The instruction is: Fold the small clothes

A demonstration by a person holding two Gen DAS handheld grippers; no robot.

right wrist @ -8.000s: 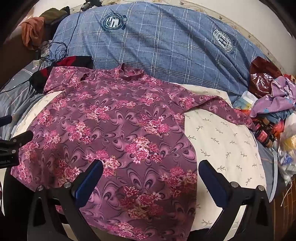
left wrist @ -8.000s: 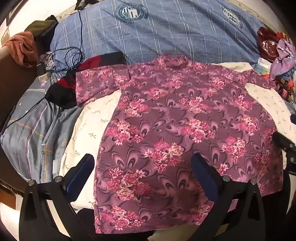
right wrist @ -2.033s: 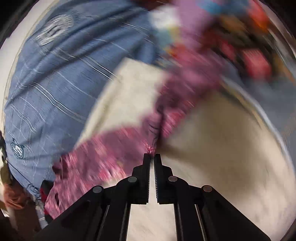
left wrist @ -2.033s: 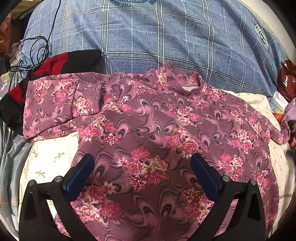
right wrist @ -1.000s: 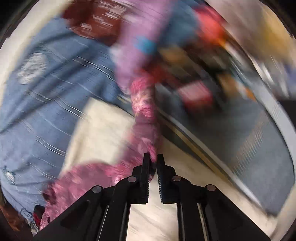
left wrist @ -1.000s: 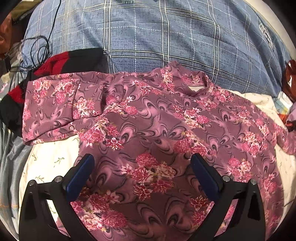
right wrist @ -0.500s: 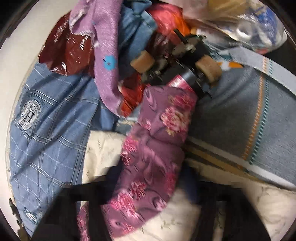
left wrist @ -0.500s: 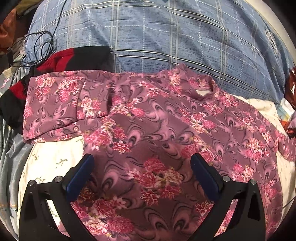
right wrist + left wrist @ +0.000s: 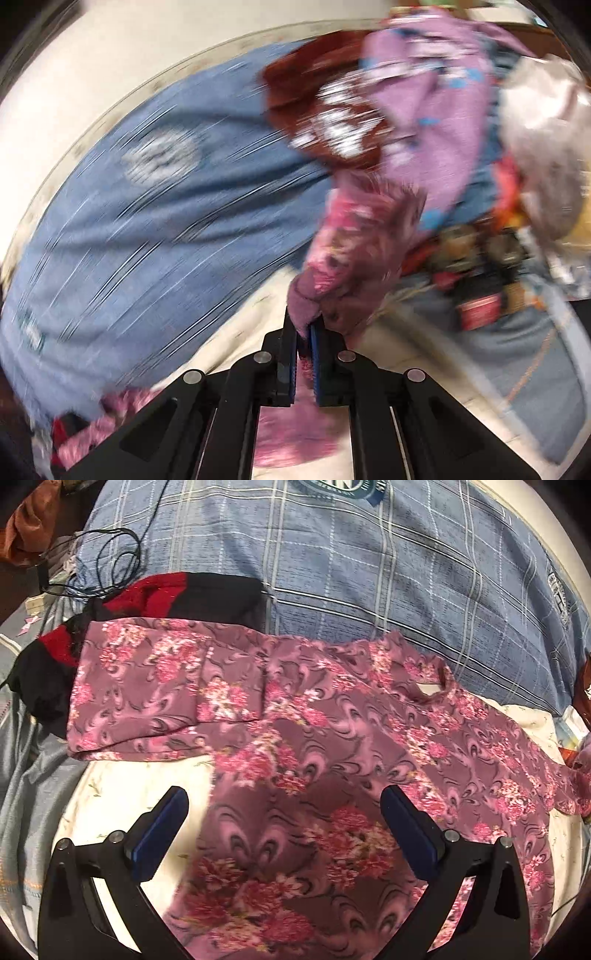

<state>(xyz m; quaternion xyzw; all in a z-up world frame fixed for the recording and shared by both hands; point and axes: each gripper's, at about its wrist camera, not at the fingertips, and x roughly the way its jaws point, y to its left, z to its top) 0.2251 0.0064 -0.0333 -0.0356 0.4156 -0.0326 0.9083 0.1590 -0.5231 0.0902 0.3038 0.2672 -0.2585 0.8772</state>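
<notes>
A mauve top with pink flowers (image 9: 325, 760) lies spread on a cream sheet (image 9: 122, 794), its neck toward the blue pillow. My left gripper (image 9: 284, 805) hovers over the top's lower body, open, with nothing between its blue pads. One sleeve (image 9: 147, 690) lies flat at the left. In the blurred right wrist view my right gripper (image 9: 303, 325) is shut on the other sleeve (image 9: 354, 251), and the cloth bunches up above the pads.
A blue checked pillow (image 9: 369, 576) runs along the back. A black and red garment (image 9: 177, 594) and a dark cable (image 9: 107, 561) lie at the left. A heap of clothes, a shiny bag and bottles (image 9: 480, 236) sits close by the held sleeve.
The right gripper closed on the sleeve end and lifted it; that view blurred with motion. The left view shifted a little, with the top lying as before.
</notes>
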